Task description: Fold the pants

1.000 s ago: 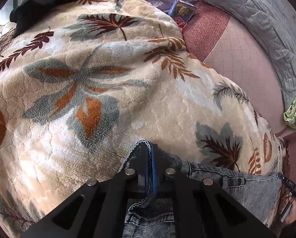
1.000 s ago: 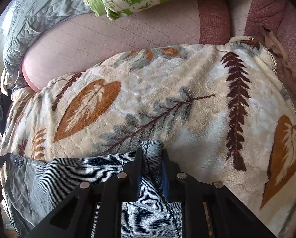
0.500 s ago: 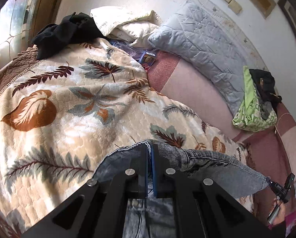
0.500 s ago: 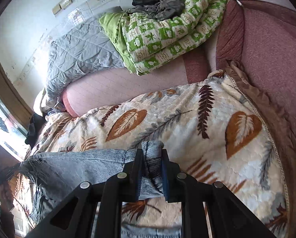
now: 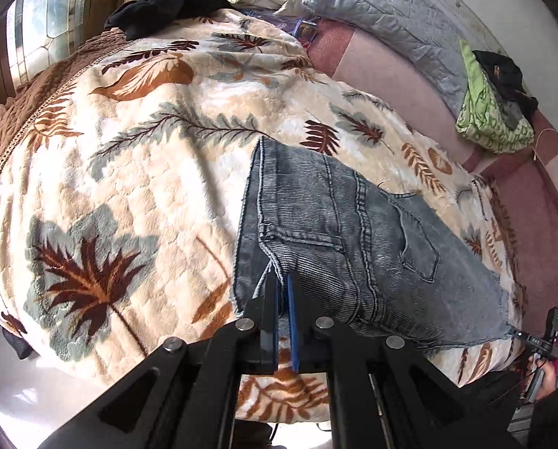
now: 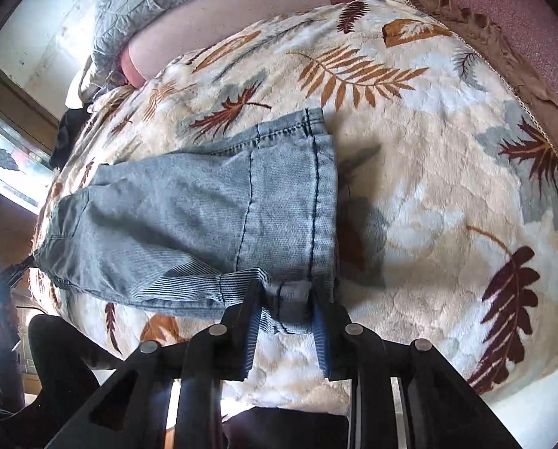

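Grey-blue denim pants [image 5: 338, 232] lie folded lengthwise on a leaf-print blanket [image 5: 129, 172]. In the left wrist view my left gripper [image 5: 283, 280] is shut on the waistband corner near the bed's front edge. In the right wrist view the pants [image 6: 204, 217] stretch left, their hems stacked at the right. My right gripper [image 6: 284, 292] stands with jaws apart around the near hem corner, the cloth lying loose between the blue pads [image 6: 322, 333].
A grey quilt [image 5: 383, 11], a green patterned bundle [image 5: 492, 119] and black clothes [image 5: 166, 3] lie along the back of the pink bed [image 5: 391, 75]. The blanket's front edge drops off just below both grippers. A window [image 5: 43, 30] is at the left.
Both grippers pulled back toward the bed's front edge, carrying the denim over so it now lies flat and folded. The right gripper's jaws have spread; they were shut on the hem before.
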A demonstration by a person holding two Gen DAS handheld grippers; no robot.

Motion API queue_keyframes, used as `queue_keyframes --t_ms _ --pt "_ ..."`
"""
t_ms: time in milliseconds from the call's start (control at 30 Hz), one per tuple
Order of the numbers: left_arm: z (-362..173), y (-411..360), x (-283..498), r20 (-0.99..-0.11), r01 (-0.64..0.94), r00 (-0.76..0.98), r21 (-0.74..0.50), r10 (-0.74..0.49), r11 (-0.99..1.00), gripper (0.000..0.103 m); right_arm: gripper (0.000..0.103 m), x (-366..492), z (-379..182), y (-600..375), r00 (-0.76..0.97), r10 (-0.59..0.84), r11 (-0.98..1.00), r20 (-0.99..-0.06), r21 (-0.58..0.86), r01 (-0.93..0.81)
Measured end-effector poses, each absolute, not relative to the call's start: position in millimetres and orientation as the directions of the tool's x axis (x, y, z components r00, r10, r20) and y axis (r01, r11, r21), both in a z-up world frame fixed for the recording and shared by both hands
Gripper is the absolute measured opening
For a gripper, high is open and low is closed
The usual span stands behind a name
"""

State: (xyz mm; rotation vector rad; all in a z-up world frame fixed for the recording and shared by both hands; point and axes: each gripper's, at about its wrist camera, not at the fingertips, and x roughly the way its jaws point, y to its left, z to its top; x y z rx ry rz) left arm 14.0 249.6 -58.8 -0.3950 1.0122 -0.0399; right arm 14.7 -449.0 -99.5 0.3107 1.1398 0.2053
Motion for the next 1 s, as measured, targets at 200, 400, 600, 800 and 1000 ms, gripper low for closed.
queue_keyframes --t_ms 200,400,600,800,1000 --pt "-14 241 3 -0.770 -0.142 0.632 -0.230 -0.091 0.963 0.007 0.068 7 -63 -480 0.526 0.298 0.913 -0.797 0.399 0.087" --pt "-1 185 31 -0.745 -0.019 0.654 -0.186 -0.128 0.982 0.024 0.068 60 -76 -484 0.504 0.295 0.894 -0.812 0.420 0.154" --pt "-53 160 54 -0.816 -0.019 0.563 -0.169 -0.129 0.985 0.029 0.040 104 -101 -469 0.431 0.248 0.926 -0.868 0.343 0.158" --pt "-84 168 55 -0.845 -0.044 0.522 -0.159 -0.113 0.986 0.029 0.016 109 -92 -454 0.427 0.202 0.964 -0.881 0.255 0.071" --pt "-92 179 49 -0.843 -0.064 0.521 -0.198 -0.136 0.978 0.040 0.016 117 -38 -440 0.588 0.079 0.993 -0.805 0.112 0.021"
